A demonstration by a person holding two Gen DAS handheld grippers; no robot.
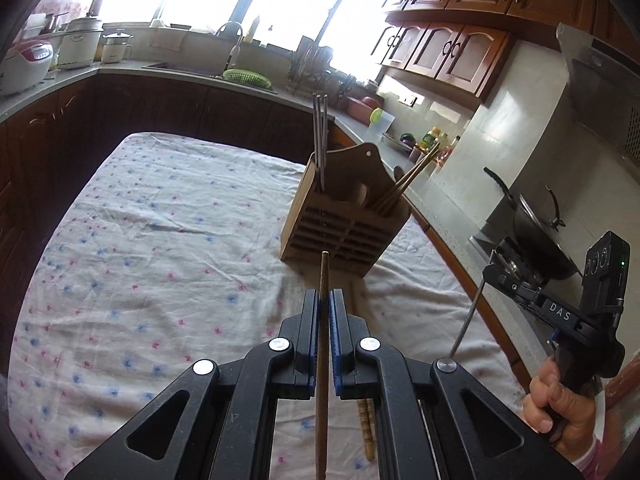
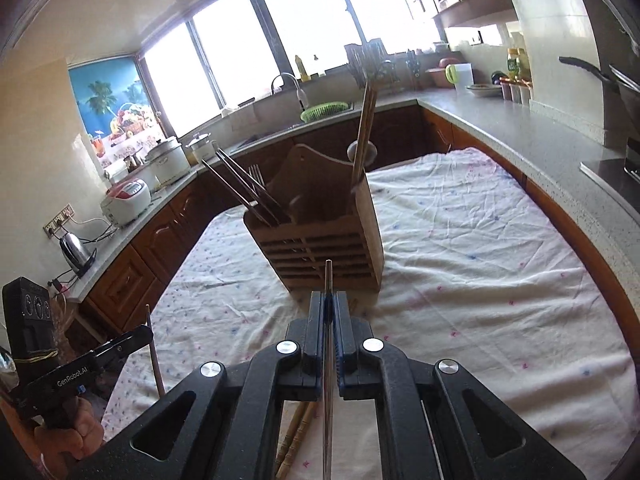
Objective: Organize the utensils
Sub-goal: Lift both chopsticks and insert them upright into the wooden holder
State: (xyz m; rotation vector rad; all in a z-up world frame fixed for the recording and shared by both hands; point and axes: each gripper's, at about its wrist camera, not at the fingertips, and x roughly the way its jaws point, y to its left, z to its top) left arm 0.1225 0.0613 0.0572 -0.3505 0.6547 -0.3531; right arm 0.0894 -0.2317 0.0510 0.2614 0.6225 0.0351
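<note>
My left gripper (image 1: 324,296) is shut on a single wooden chopstick (image 1: 322,400) that stands upright between the blue pads. My right gripper (image 2: 329,296) is shut on a thin metal chopstick (image 2: 328,276). Both hang above the table, just short of the slatted wooden utensil holder (image 1: 344,224) (image 2: 320,240). Its compartments hold metal chopsticks (image 1: 320,140), wooden chopsticks (image 1: 412,176) and a fork (image 2: 256,174). A pair of wooden chopsticks (image 1: 366,428) (image 2: 296,440) lies on the cloth below the grippers. Each view shows the other gripper at its edge, the right one (image 1: 494,268) and the left one (image 2: 145,333).
A floral cloth (image 1: 160,260) covers the table. Counters wrap around it, carrying rice cookers (image 1: 28,64), a kettle (image 2: 76,250), a sink with a green basket (image 1: 246,77), jars and a wok (image 1: 536,236) on the stove. A hand (image 1: 556,404) grips the right tool.
</note>
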